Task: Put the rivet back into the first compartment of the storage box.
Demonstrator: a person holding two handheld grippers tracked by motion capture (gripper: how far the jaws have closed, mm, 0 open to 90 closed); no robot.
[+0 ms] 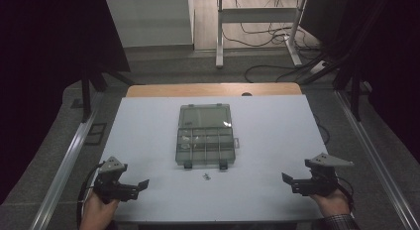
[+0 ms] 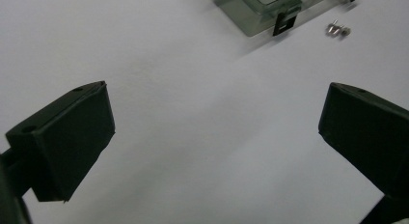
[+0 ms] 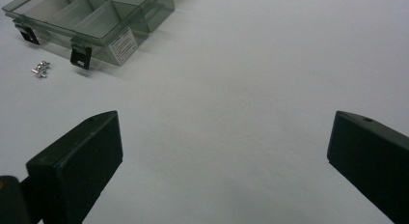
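Left gripper (image 2: 214, 137) and right gripper (image 3: 224, 156): jaws gaping wide, gripping nothing, bare table (image 1: 277, 141) lying between them. Screws (image 1: 206, 177) lying ahead, unobstructed. Box (image 1: 204, 136) sitting just beyond, lid open, table edges well apart.

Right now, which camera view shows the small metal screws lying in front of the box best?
The right gripper view: the screws lie sharp beside the box's black latch. The left gripper view catches them blurrier near its top edge; the high view shows a tiny dark speck.
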